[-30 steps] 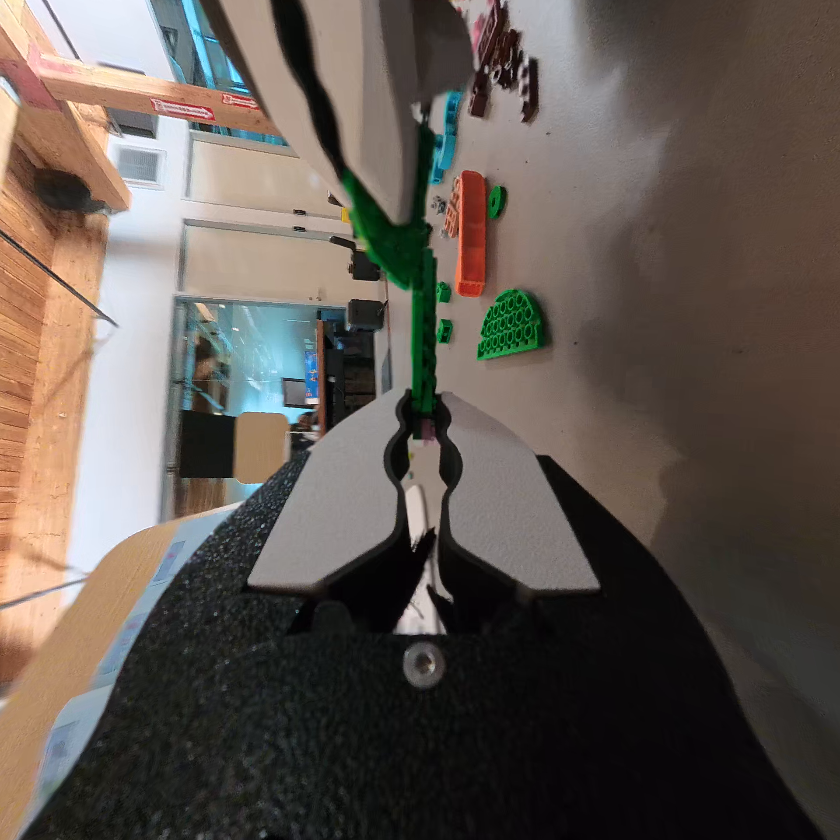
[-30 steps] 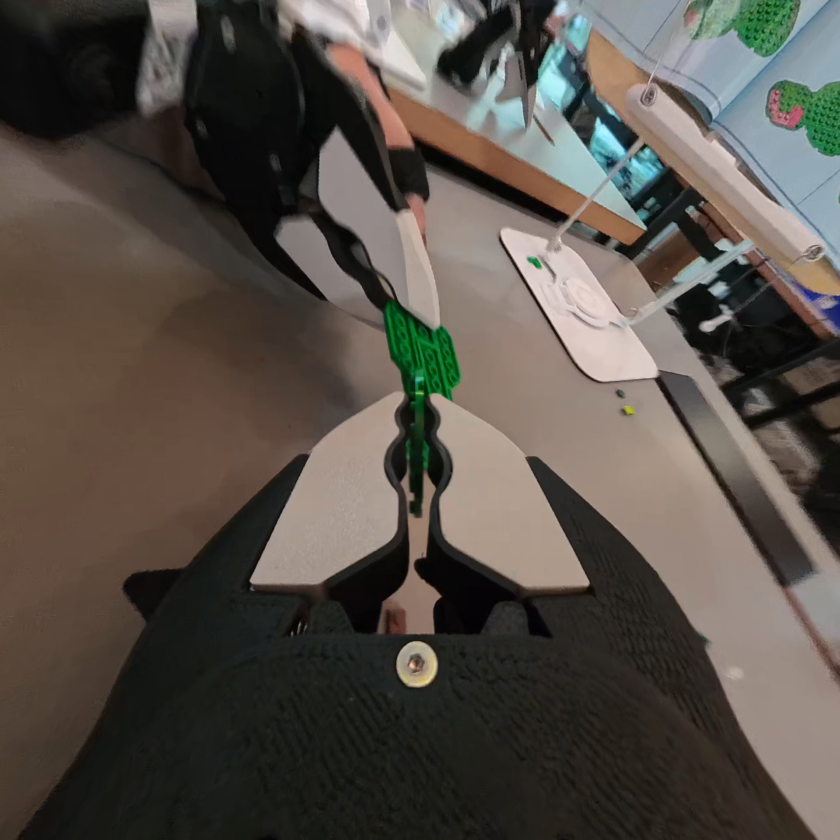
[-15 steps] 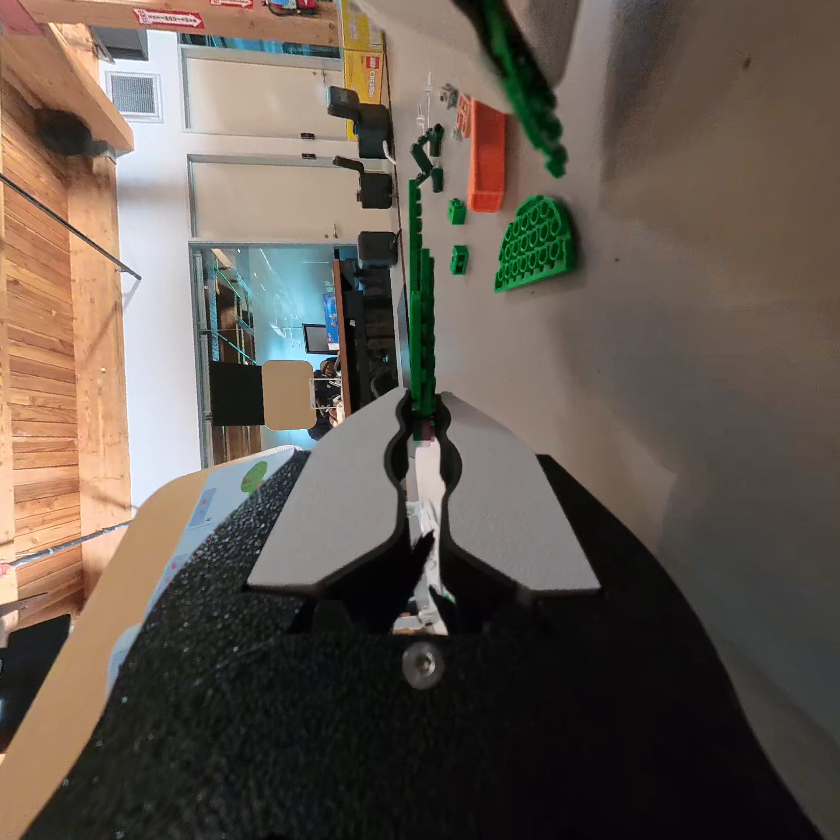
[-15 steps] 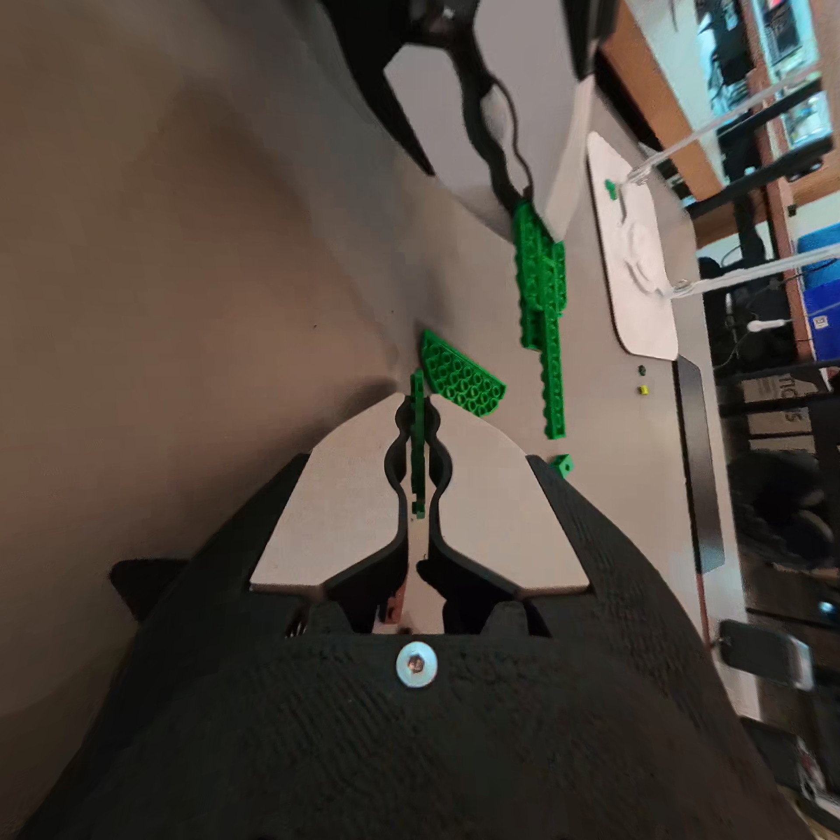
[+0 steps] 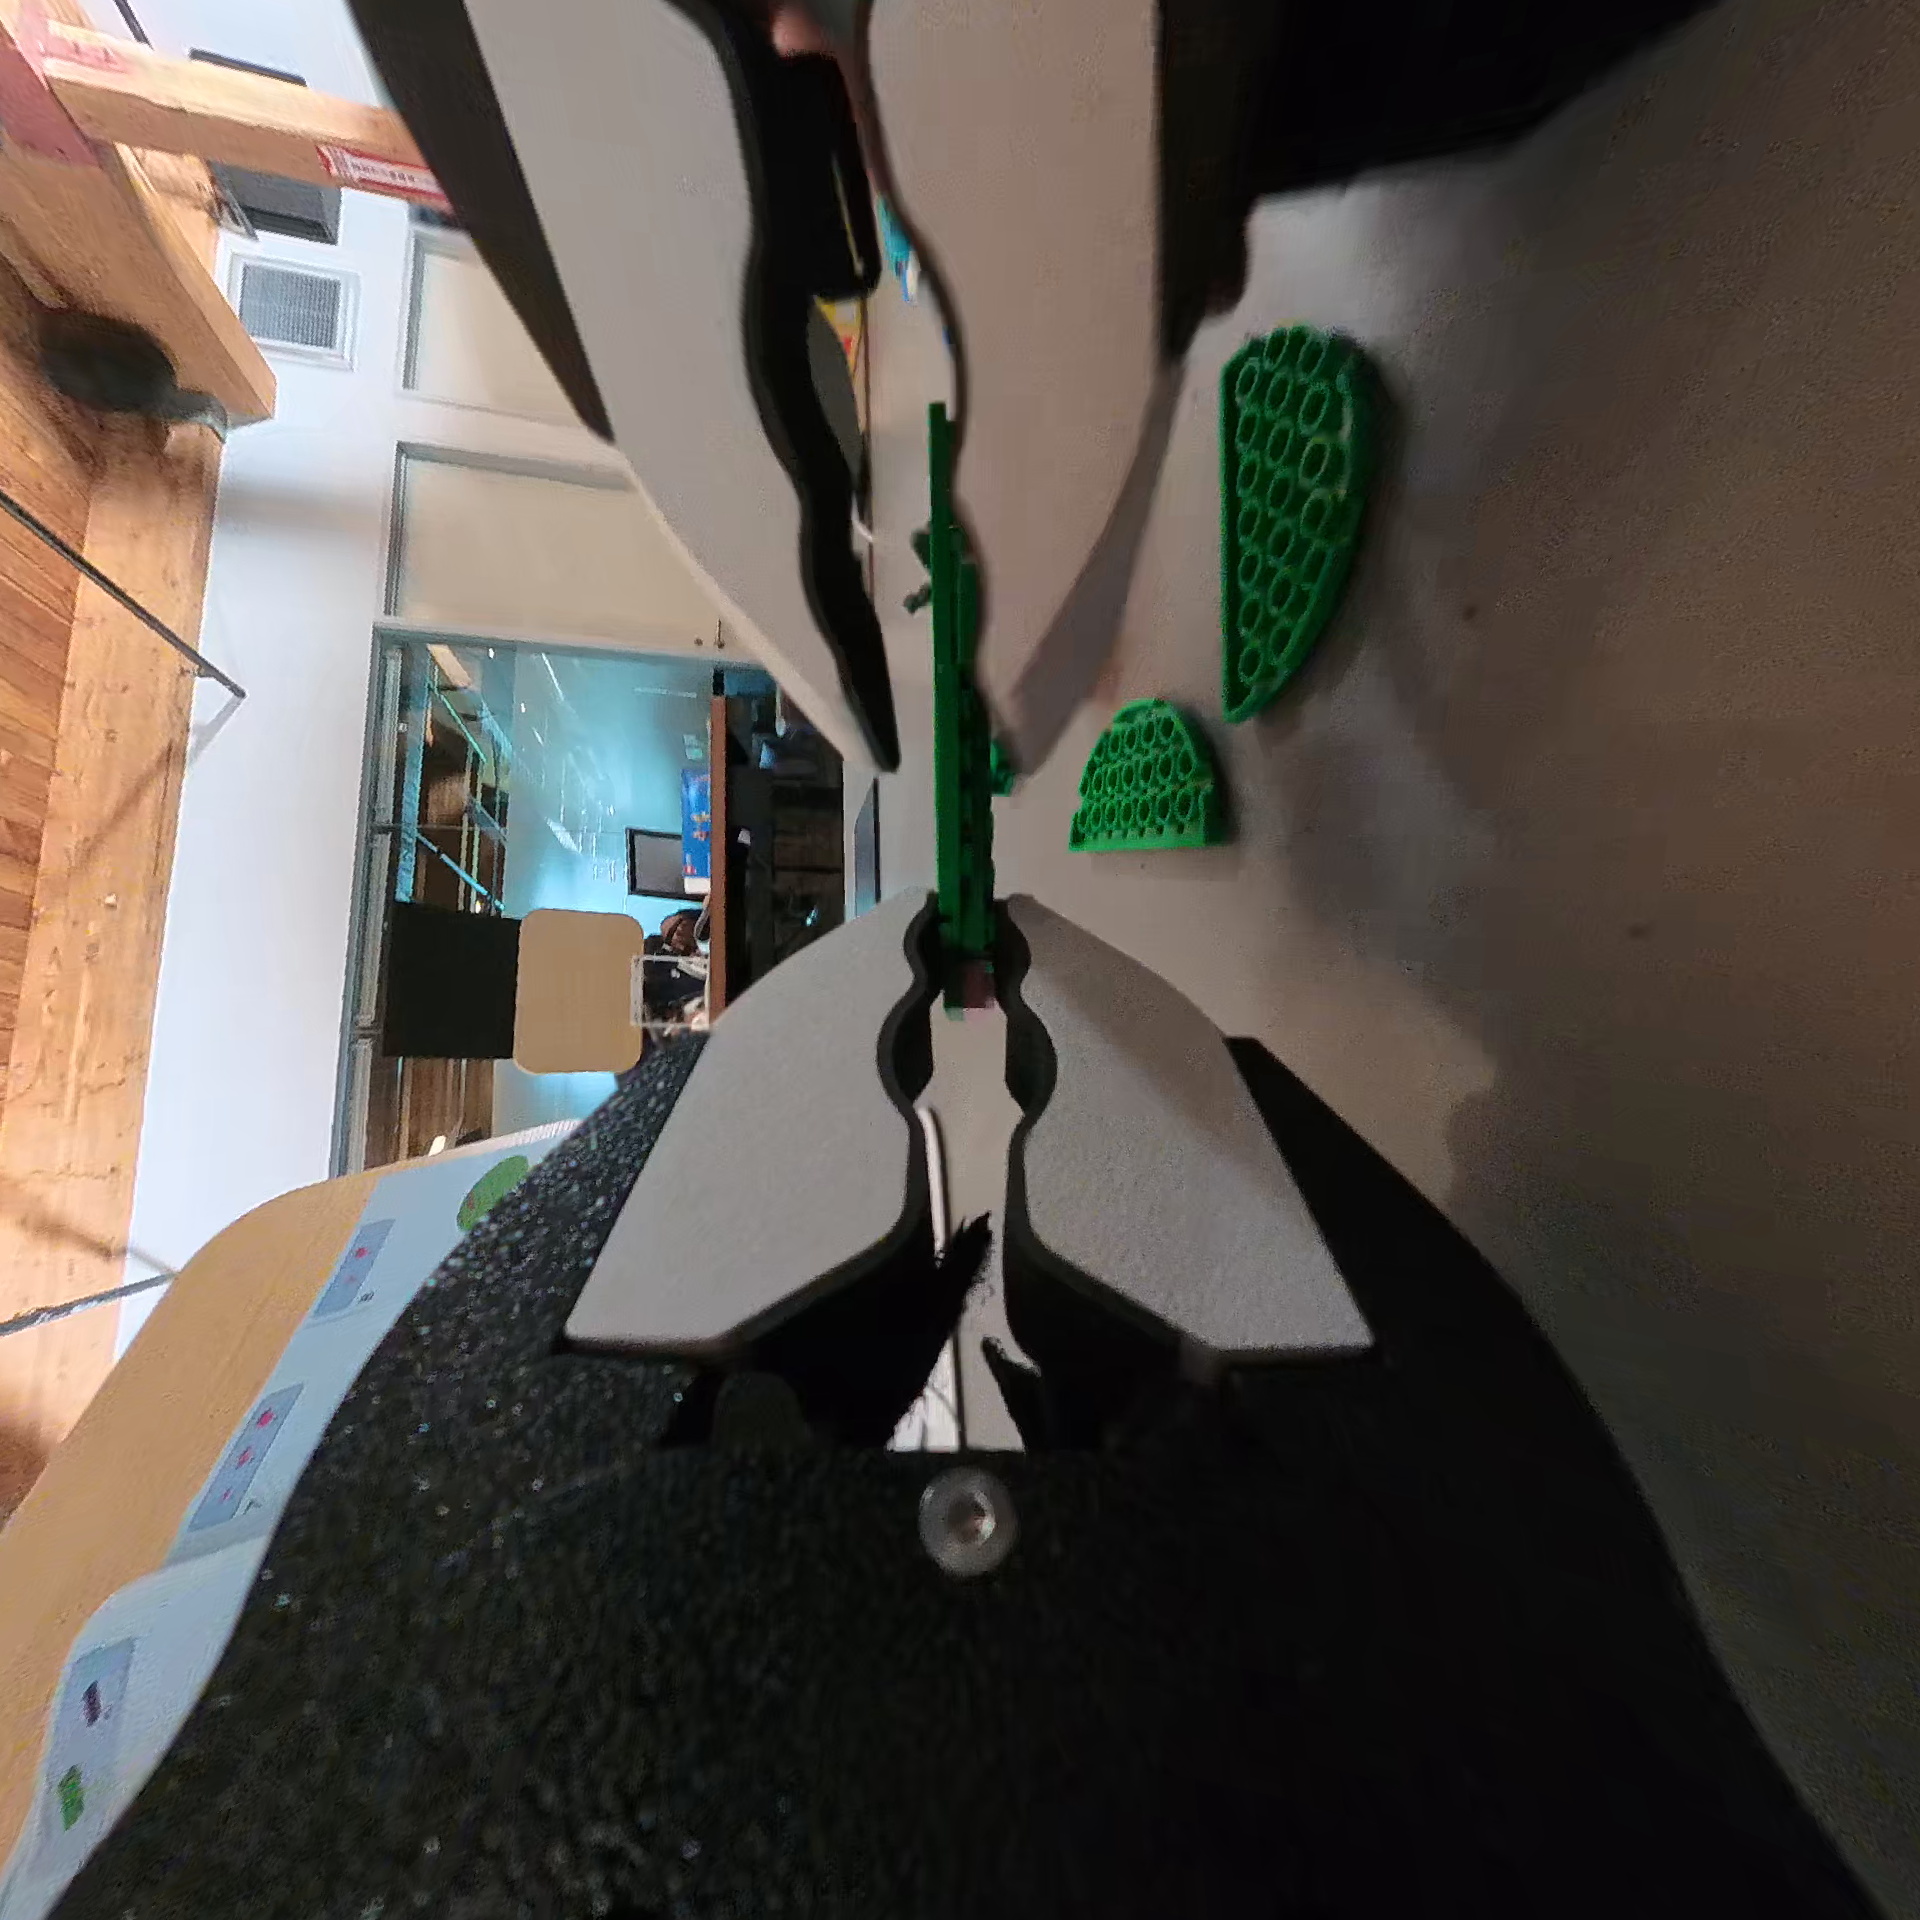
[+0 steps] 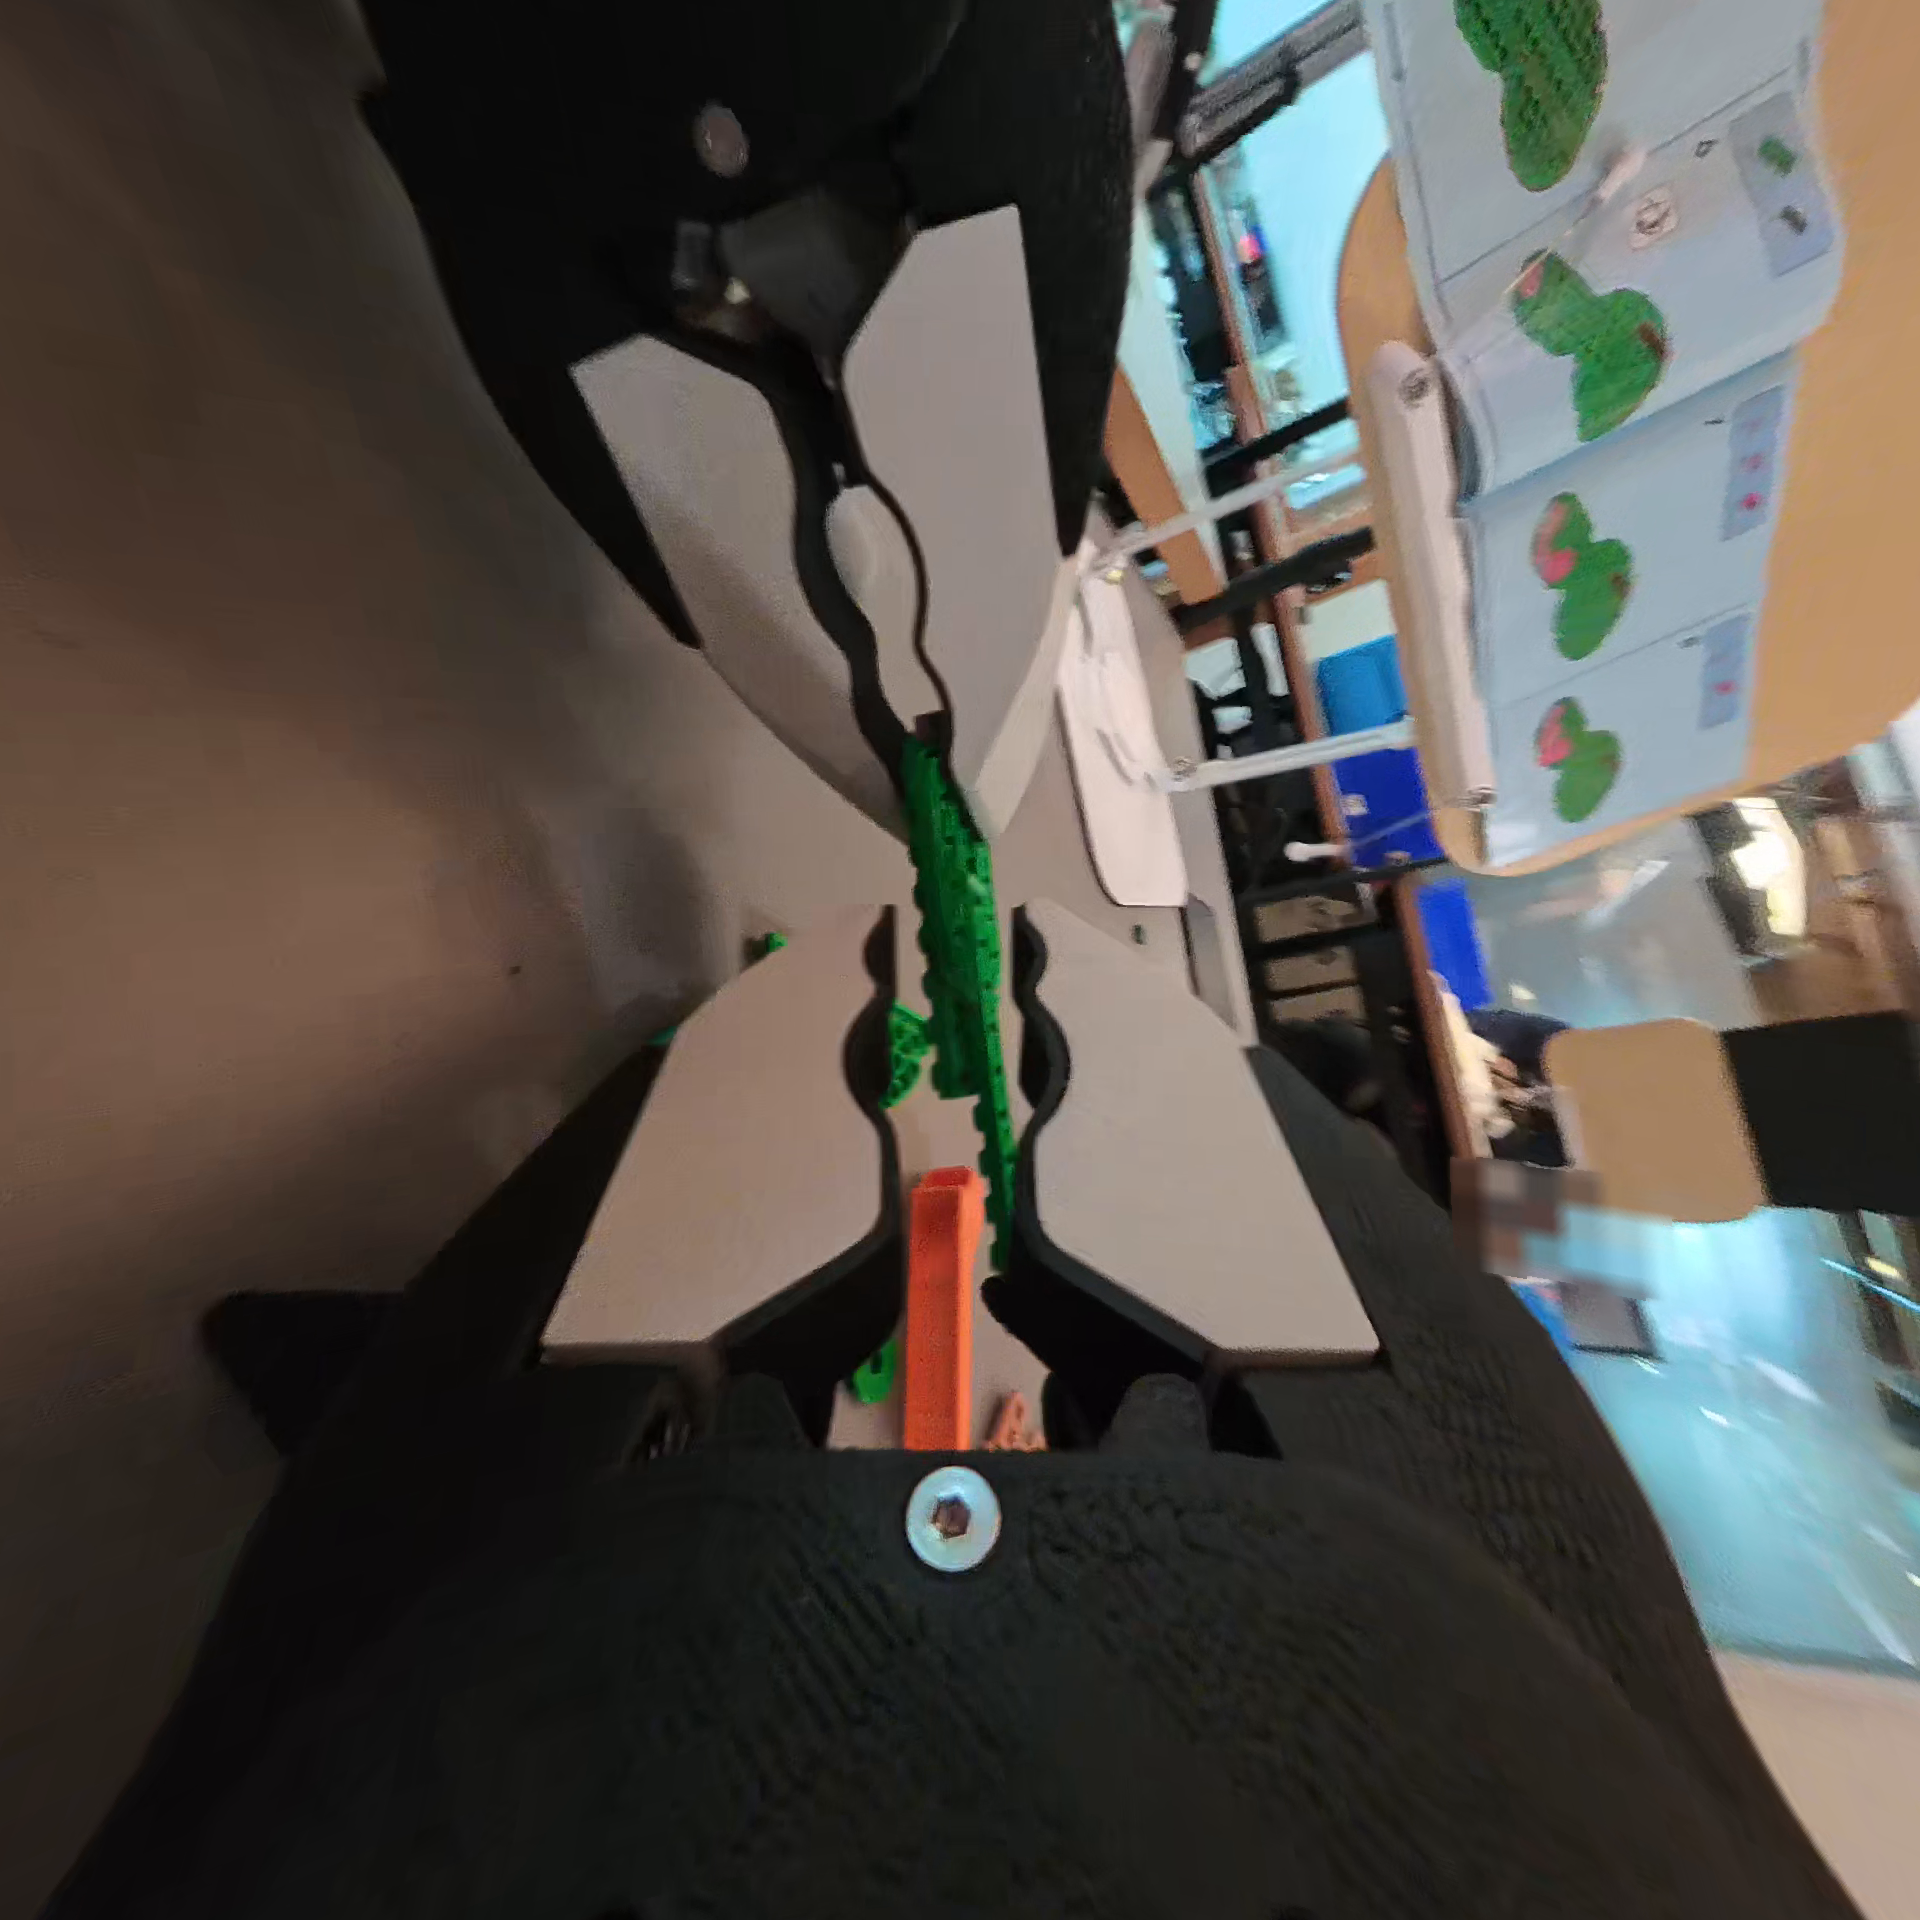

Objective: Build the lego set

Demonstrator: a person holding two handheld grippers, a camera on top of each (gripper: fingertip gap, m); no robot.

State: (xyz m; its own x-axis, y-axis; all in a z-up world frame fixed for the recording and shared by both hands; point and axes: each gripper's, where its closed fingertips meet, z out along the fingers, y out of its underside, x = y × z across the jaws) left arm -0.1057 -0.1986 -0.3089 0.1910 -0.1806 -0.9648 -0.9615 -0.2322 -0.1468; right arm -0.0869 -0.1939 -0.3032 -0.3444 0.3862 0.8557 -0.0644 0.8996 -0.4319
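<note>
Left tongs (image 5: 964,914) clenched on a green plate assembly (image 5: 958,727) held edge-on above the worktop (image 5: 1610,831) — right tongs (image 6: 954,925) parted, straddling its far end.

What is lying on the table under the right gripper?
Between the open right gripper's fingers show an orange brick and part of a green plate on the table; its body hides the rest.

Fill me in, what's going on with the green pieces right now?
The left hand-held gripper is shut on one end of a long green plate assembly, held above the table. The right hand-held gripper is open, its fingers on either side of the assembly's other end, not clamped. Two green rounded plates and an orange piece lie loose on the table.
</note>
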